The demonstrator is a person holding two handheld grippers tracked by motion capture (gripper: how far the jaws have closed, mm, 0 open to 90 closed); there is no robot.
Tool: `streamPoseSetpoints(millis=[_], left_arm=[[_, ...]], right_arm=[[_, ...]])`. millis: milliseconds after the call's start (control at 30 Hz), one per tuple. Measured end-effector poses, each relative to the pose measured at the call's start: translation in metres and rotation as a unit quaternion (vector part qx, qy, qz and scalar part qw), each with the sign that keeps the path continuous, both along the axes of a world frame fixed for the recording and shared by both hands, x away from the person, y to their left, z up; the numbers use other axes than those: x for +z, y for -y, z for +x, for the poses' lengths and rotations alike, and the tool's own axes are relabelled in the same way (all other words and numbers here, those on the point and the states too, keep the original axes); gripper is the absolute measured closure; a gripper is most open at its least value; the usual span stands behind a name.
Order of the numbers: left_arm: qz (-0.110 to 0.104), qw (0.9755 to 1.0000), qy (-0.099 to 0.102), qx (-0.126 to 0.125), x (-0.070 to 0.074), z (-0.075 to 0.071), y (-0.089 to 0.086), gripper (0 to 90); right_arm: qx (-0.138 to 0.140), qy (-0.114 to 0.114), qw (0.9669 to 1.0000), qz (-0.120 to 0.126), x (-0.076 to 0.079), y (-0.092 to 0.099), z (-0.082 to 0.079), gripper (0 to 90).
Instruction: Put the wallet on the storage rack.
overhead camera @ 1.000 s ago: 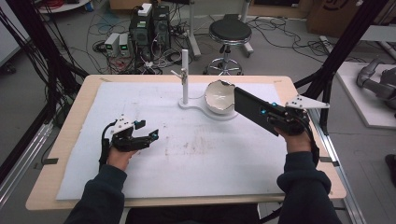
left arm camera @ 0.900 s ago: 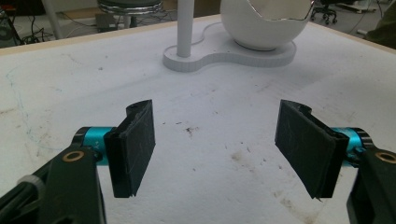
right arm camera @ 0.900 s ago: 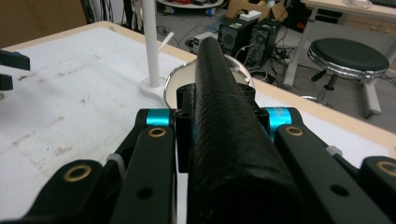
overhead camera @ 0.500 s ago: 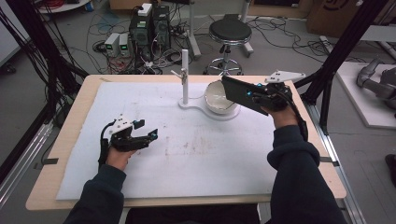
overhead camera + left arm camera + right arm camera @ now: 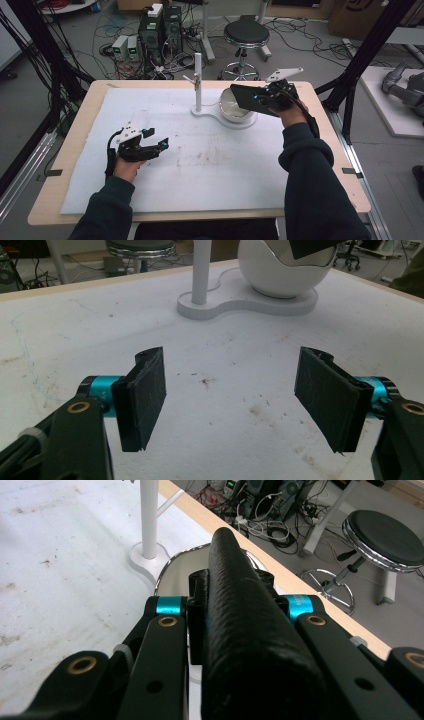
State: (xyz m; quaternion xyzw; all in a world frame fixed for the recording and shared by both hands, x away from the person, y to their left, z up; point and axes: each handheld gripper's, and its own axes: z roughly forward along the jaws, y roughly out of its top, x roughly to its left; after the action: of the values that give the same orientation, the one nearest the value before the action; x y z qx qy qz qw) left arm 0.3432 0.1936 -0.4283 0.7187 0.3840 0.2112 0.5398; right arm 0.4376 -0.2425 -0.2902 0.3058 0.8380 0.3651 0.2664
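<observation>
So the right gripper [image 5: 260,97] was clamped on a flat black textured case [image 5: 250,99], something like a leather-look pouch, gripped at one end. In the right gripper view the pads pressed on both sides of that case [image 5: 250,630], which stuck out past them toward 12 o'clock. From the high view, the case hung over the shiny round metal bowl [image 5: 235,106] at roughly 1 o'clock on the table, its far end right above the bowl's opening. Couldn't tell whether it touched the rim.

The bowl sat on a flat white base [image 5: 235,120] that also carried a thin white upright post [image 5: 197,82], just beside the bowl at its 9 o'clock.

The left gripper [image 5: 157,146] rested at about 8 o'clock on the white foam mat [image 5: 215,165] that covered the light wooden table [image 5: 80,135], well apart from the bowl. Its jaws stood wide apart with nothing but stained mat between them in the left gripper view, pads [image 5: 145,395] pointing up toward the base.
</observation>
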Motion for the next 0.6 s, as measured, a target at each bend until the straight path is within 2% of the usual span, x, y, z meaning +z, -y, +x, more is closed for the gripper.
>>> streamPoseSetpoints(millis=[267, 500, 600], left_arm=[[-0.002, 1.0, 0.0, 0.0, 0.0, 0.0, -0.001, 28.6], [-0.004, 1.0, -0.001, 0.0, 0.0, 0.001, -0.002, 28.6], [-0.004, 1.0, -0.001, -0.001, 0.0, 0.001, -0.002, 28.6]], right_arm=[[0.007, -0.001, 0.9988, -0.049, -0.003, -0.022, 0.012, 71.6], [0.007, -0.007, 0.9983, -0.058, -0.01, -0.035, 0.021, 71.2], [-0.001, -0.012, 0.9985, -0.054, -0.012, -0.035, 0.022, 69.9]])
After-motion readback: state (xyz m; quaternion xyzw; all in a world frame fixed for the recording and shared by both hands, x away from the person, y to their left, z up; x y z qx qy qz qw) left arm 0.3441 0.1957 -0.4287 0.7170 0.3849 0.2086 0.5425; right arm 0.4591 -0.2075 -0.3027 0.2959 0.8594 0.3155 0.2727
